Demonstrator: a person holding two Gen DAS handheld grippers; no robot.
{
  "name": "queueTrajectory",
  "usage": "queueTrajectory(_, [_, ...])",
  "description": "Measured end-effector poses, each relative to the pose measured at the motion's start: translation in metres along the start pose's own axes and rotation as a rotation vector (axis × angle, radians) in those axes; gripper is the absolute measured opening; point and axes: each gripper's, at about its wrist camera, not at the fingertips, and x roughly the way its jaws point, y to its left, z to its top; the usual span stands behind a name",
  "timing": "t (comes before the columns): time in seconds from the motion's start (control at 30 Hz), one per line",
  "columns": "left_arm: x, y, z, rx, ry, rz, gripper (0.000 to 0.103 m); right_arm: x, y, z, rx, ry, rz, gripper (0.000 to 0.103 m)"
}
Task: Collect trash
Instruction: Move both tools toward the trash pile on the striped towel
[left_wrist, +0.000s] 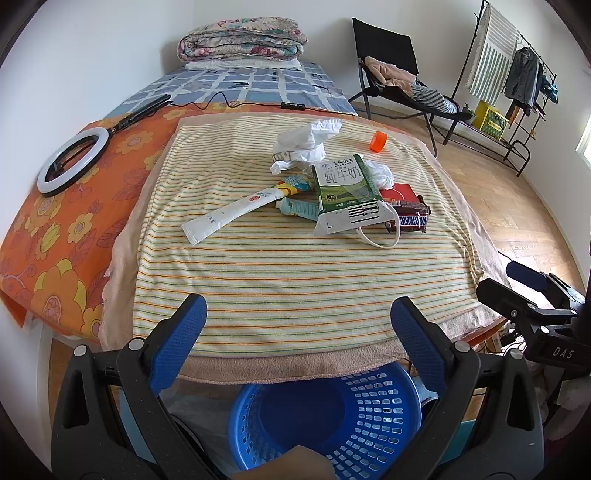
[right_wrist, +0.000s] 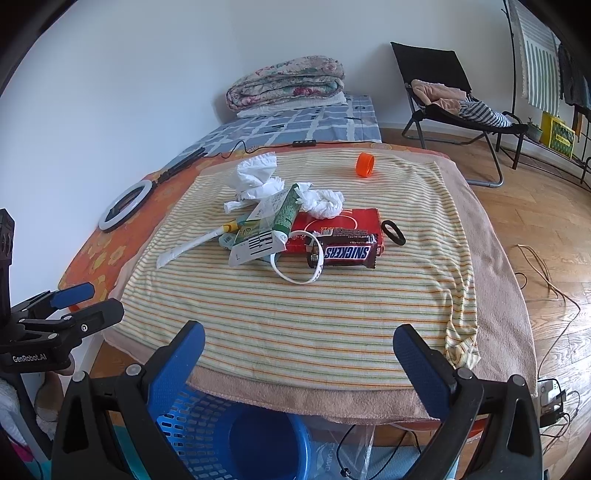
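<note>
A pile of trash lies mid-towel: a green milk carton (left_wrist: 345, 192) (right_wrist: 273, 225), crumpled white tissues (left_wrist: 306, 144) (right_wrist: 258, 177), a white tube (left_wrist: 236, 212) (right_wrist: 192, 245), a Snickers wrapper (left_wrist: 412, 219) (right_wrist: 347, 253), a red packet (right_wrist: 347, 225) and an orange cap (left_wrist: 378, 141) (right_wrist: 365, 165). A blue basket (left_wrist: 325, 417) (right_wrist: 236, 435) sits on the floor below the table's near edge. My left gripper (left_wrist: 297, 325) is open and empty above the basket. My right gripper (right_wrist: 297, 354) is open and empty over the near towel edge.
A striped towel (left_wrist: 288, 280) (right_wrist: 295, 317) covers the orange floral tablecloth (left_wrist: 55, 236). A ring light (left_wrist: 72, 162) (right_wrist: 123, 208) lies at the left. A white band (right_wrist: 299, 258) and black ring (right_wrist: 393, 232) lie by the pile. A bed, chair (right_wrist: 454, 107) and clothes rack stand behind.
</note>
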Motion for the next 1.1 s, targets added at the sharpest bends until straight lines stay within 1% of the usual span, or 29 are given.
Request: queueTrajectory(1.1, [0.0055,0.0025,-0.0028,-0.011,0.016,0.0,0.102,0.0032,-0.0047,-0.0011,0.029,0.024,0.007,0.103])
